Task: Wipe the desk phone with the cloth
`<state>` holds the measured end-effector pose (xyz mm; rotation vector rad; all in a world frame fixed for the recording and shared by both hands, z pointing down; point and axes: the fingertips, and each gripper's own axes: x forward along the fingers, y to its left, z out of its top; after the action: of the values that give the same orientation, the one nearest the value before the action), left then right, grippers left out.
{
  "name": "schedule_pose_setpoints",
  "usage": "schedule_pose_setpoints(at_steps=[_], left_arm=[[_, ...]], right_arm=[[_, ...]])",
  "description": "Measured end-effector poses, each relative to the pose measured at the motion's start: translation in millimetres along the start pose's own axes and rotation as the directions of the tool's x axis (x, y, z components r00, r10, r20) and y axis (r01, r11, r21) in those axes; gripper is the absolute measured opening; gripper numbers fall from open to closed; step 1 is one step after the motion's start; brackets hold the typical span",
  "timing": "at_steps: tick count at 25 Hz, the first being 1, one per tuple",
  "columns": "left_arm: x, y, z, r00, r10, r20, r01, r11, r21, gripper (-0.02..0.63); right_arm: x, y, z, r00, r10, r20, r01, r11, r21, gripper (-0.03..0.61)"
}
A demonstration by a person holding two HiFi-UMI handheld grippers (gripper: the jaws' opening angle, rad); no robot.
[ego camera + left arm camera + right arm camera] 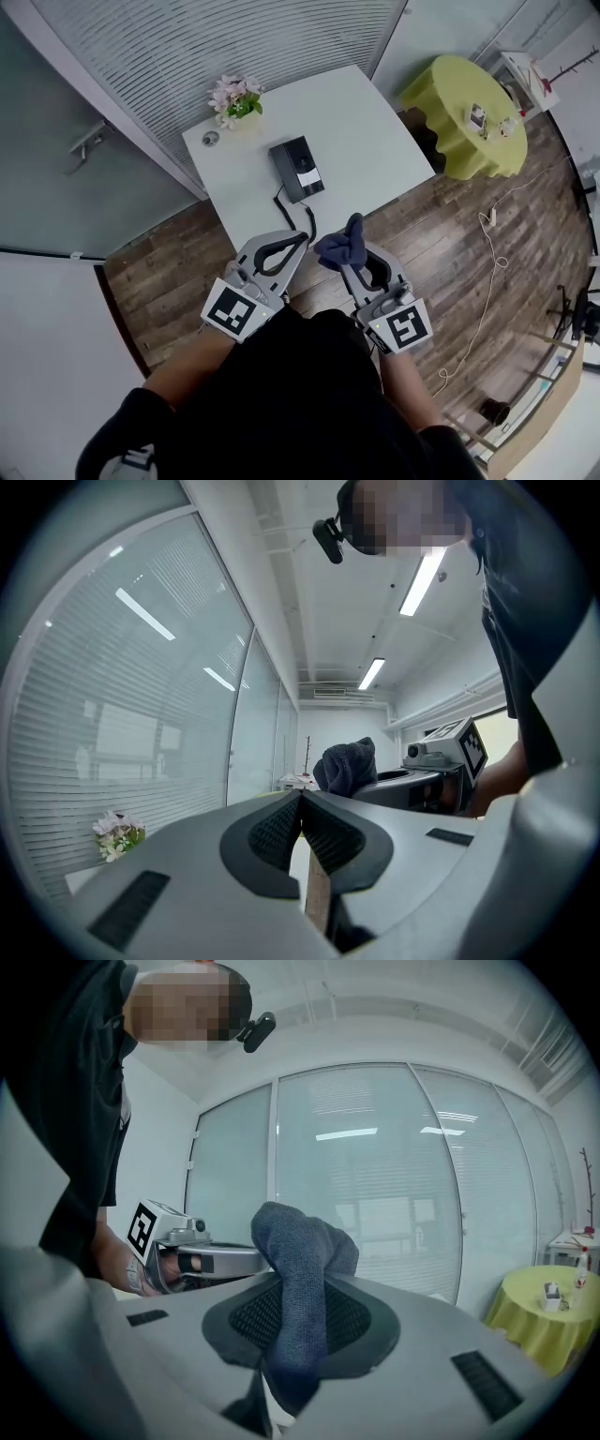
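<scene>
On the white bench [375, 131], the phone [297, 169] lay well ahead of both jaws. The right gripper [298, 1312] had its jaws clamped on the cloth [302, 1241], which bunched above their tips. The left gripper [301, 808] had its jaws pressed together, empty, just beside the cloth.

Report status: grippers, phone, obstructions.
Left gripper shut, empty. Right gripper shut on cloth. Desk phone on table, grippers short of it. Flowers at far corner, clear of phone.
</scene>
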<state>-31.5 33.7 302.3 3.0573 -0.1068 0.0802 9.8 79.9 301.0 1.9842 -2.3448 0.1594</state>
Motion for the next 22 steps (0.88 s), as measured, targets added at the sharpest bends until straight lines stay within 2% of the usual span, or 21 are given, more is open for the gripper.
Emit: schedule_pose_setpoints(at_steps=[7,13,18,22], left_arm=[[16.2,31.2,-3.7,0.999,0.051,-0.014,-0.052,0.998,-0.02,0.009],[45.7,60.1,-5.5,0.988,0.153,-0.016,-0.153,0.988,-0.013,0.009],[76.4,84.4,-6.3,0.961,0.274,-0.028,-0.275,0.961,-0.021,0.009],[101.7,107.7,-14.3,0.923,0.382,-0.057,-0.384,0.923,-0.031,0.009]], right_arm=[[27.5,-24.8,-4.3,0.999,0.042,-0.029,-0.042,0.999,-0.01,0.095],[55.7,-69.4,-13.1,0.991,0.123,-0.044,-0.124,0.992,-0.019,0.095],[83.0,-107.4,-19.0,0.968,0.243,-0.071,-0.246,0.968,-0.044,0.095],[108.8,-136.6,-31.9,0.936,0.334,-0.115,-0.342,0.938,-0.06,0.095]])
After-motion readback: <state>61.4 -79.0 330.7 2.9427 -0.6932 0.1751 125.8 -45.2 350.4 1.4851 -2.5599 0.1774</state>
